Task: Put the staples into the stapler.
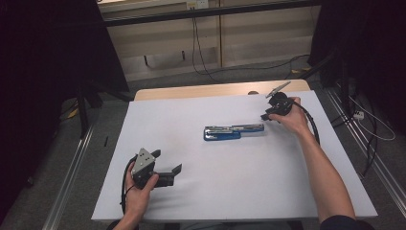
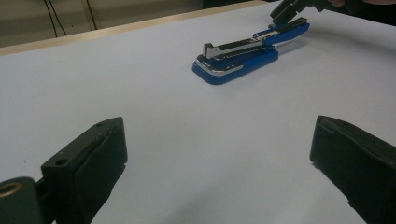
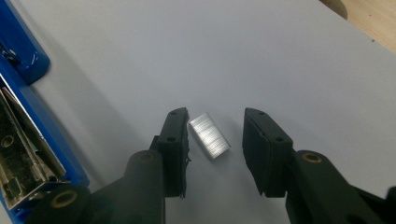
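Observation:
A blue stapler (image 1: 232,132) lies swung open flat at the middle of the white table top (image 1: 215,191), its metal staple channel facing up. In the right gripper view a short silver strip of staples (image 3: 210,136) lies on the table between the jaws of my right gripper (image 3: 215,114). The left pad is at the strip's corner and the right pad stands off from it. The stapler's open arm (image 3: 23,140) runs along that view's left edge. My right gripper (image 1: 266,116) sits just past the stapler's right end. My left gripper (image 1: 168,160) rests near the front left, open, aimed at the stapler (image 2: 238,58).
The table's wooden far edge (image 1: 215,90) lies beyond the white sheet. Cables trail over the floor behind the table and at the right. Dark stands flank the table on both sides.

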`<state>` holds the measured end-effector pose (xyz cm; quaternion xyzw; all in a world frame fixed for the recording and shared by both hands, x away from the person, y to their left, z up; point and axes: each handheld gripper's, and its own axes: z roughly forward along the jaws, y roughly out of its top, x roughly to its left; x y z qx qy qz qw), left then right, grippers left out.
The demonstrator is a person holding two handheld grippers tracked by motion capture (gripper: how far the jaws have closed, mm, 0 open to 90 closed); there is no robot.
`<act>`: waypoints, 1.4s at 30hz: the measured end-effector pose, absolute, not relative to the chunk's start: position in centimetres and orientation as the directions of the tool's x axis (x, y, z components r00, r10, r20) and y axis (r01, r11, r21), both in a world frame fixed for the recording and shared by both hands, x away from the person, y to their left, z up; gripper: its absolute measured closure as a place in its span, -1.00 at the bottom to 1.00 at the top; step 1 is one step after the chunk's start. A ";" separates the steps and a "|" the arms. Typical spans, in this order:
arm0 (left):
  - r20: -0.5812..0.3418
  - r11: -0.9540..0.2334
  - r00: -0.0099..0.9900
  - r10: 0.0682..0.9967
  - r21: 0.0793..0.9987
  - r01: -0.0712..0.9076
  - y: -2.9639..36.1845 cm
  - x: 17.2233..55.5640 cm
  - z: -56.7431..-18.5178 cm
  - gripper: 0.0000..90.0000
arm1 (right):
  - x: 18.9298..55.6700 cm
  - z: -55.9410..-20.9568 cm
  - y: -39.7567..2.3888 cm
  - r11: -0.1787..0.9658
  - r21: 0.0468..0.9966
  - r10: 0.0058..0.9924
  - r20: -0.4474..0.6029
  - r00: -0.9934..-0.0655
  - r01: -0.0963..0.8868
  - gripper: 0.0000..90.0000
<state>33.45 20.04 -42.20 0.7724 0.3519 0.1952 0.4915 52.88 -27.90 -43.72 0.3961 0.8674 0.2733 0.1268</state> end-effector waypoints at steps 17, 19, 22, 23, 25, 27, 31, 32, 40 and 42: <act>-0.045 -0.270 0.677 0.735 0.896 0.352 20.0 33.5 -42.2 -0.91 | 53.0 -44.0 -27.6 0.547 0.542 0.745 0.031 -0.666 0.638 0.66; -0.049 -0.268 0.677 0.734 0.896 0.355 20.0 33.5 -42.2 -0.91 | 53.0 -44.0 -27.6 0.548 0.538 0.746 0.032 -0.665 0.641 0.66; -0.050 -0.265 0.677 0.735 0.897 0.354 20.0 33.5 -42.2 -0.91 | 53.1 -43.9 -27.6 0.550 0.534 0.747 0.030 -0.665 0.642 0.65; -0.046 -0.270 0.678 0.734 0.896 0.353 20.0 33.5 -42.2 -0.91 | 53.2 -43.9 -27.5 0.555 0.532 0.744 0.028 -0.668 0.640 0.65; -0.051 -0.265 0.678 0.733 0.897 0.354 20.0 33.5 -42.3 -0.91 | 53.3 -43.9 -27.5 0.558 0.522 0.743 0.030 -0.668 0.645 0.65; -0.048 -0.267 0.679 0.733 0.897 0.352 20.0 33.5 -42.3 -0.91 | 53.4 -43.8 -27.4 0.564 0.514 0.742 0.029 -0.670 0.646 0.65; -0.048 -0.269 0.680 0.732 0.896 0.353 20.0 33.5 -42.3 -0.91 | 53.4 -43.8 -27.3 0.554 0.504 0.745 0.053 -0.664 0.662 0.75; -0.047 -0.270 0.680 0.732 0.896 0.352 20.0 33.5 -42.2 -0.91 | 53.4 -43.8 -27.3 0.551 0.504 0.749 0.054 -0.660 0.666 0.76; -0.044 -0.272 0.679 0.733 0.896 0.351 20.0 33.6 -42.2 -0.91 | 53.3 -43.7 -27.2 0.544 0.508 0.756 0.049 -0.653 0.668 0.76; -0.046 -0.271 0.679 0.733 0.896 0.352 20.0 33.6 -42.3 -0.91 | 53.2 -43.7 -27.3 0.540 0.510 0.757 0.053 -0.651 0.669 0.76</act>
